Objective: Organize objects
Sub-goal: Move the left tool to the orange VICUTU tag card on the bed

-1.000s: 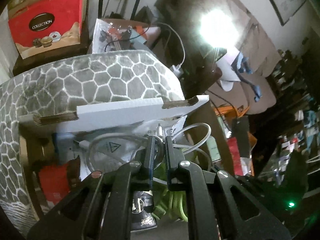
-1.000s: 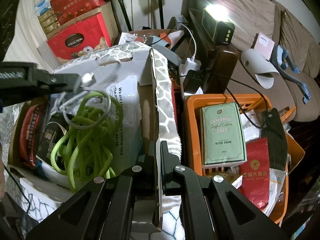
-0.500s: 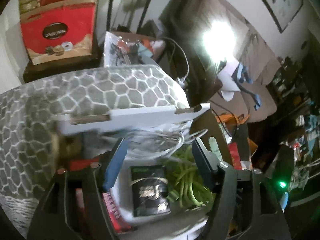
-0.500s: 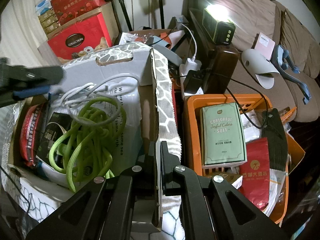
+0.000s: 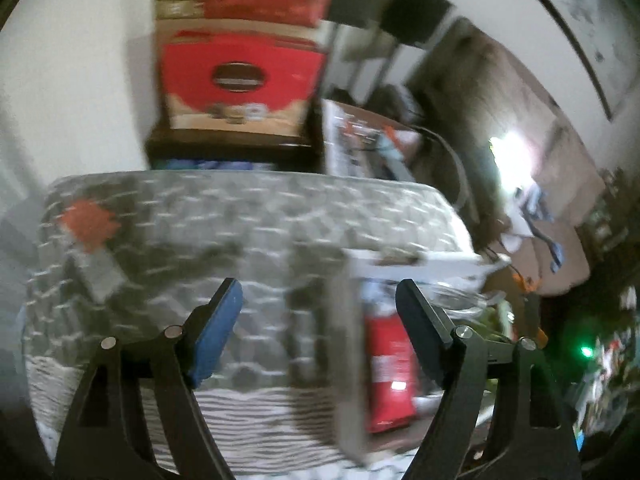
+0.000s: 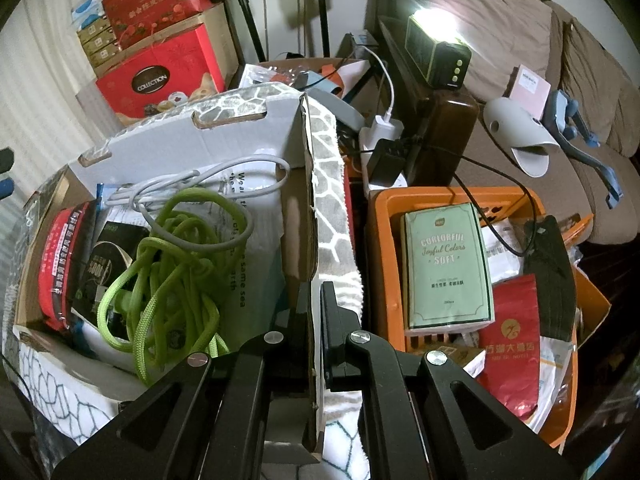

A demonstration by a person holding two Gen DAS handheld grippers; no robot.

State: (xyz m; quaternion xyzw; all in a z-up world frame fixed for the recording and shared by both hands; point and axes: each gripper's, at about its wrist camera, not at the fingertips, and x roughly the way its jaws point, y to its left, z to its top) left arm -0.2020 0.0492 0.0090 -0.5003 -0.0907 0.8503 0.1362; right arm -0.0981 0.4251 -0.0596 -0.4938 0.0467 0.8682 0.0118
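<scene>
A cardboard box with a grey honeycomb print (image 6: pixel 240 136) holds a tangled green rope (image 6: pixel 168 264), and a white cable (image 6: pixel 208 184) lies loose on top of the rope. My right gripper (image 6: pixel 316 304) is shut on the box's right wall (image 6: pixel 304 216), pinching the cardboard edge. In the blurred left wrist view my left gripper (image 5: pixel 316 286) hangs over the box's patterned outer side (image 5: pixel 200 240). Its jaws are opening, with nothing between the blue pads (image 5: pixel 218 332). A red packet (image 5: pixel 390 368) shows inside the box, to the right.
An orange basket (image 6: pixel 376 240) stands right of the box with a green tissue pack (image 6: pixel 444 268) and a red pouch (image 6: pixel 512 340) in it. Red gift boxes (image 6: pixel 160 76) are stacked behind. A lit lamp (image 6: pixel 436 52), chargers and a sofa (image 6: pixel 500 20) lie beyond.
My left gripper let go of the white cable, which dropped onto the green rope. It opened wide and swung away past the box's left side. The right gripper kept still.
</scene>
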